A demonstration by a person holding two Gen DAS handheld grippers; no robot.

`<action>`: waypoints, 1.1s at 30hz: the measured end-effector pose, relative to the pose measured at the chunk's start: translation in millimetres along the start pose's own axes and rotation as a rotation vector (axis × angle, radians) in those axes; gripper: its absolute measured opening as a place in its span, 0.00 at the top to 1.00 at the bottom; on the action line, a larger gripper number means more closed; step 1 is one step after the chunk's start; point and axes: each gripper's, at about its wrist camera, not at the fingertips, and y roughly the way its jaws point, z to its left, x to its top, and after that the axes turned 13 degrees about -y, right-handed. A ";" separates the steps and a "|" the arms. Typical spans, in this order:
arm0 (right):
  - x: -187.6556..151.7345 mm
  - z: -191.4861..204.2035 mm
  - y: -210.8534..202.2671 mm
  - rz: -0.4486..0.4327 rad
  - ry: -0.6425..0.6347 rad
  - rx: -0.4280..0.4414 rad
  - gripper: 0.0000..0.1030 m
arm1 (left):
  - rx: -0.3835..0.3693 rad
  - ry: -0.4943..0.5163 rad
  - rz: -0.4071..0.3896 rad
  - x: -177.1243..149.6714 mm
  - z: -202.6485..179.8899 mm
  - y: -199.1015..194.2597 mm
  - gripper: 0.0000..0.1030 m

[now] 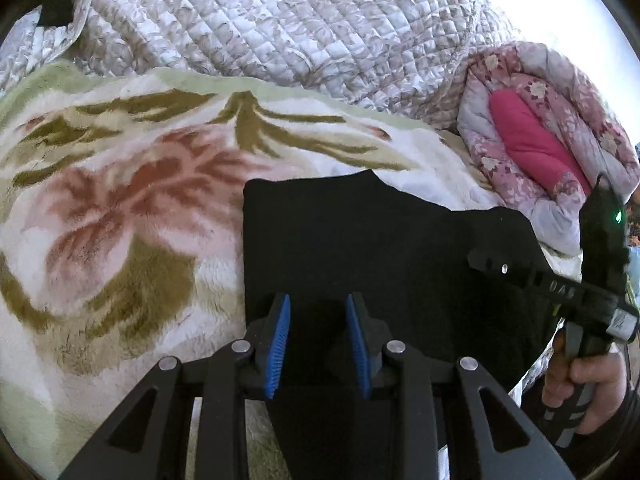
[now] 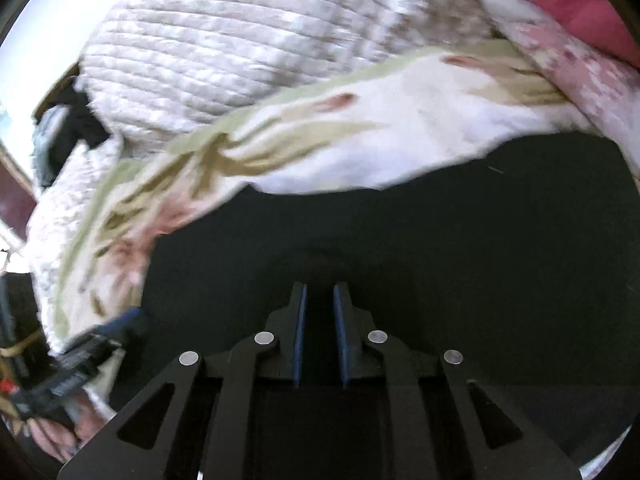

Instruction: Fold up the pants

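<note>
While over flat black fabric pants on floral fleece blanket, hovered w/ left tongs apart, right tongs apart.

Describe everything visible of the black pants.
The black pants are plain, matte, soft-looking fabric, lying flat in a roughly rectangular shape with a stepped far edge on the floral fleece blanket. Both hand-held grippers, left hand-held gripper and right hand-held gripper, are over them, fingers apart; contact is unclear.

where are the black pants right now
The black pants lie flat on the floral fleece blanket, directly under both grippers, with the quilted bedspread behind them.
</note>
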 end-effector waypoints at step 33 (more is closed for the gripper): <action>-91.3 -100.9 -118.5 -0.236 0.504 -0.153 0.49 | 0.027 0.042 -0.095 -15.7 -17.0 -33.7 0.69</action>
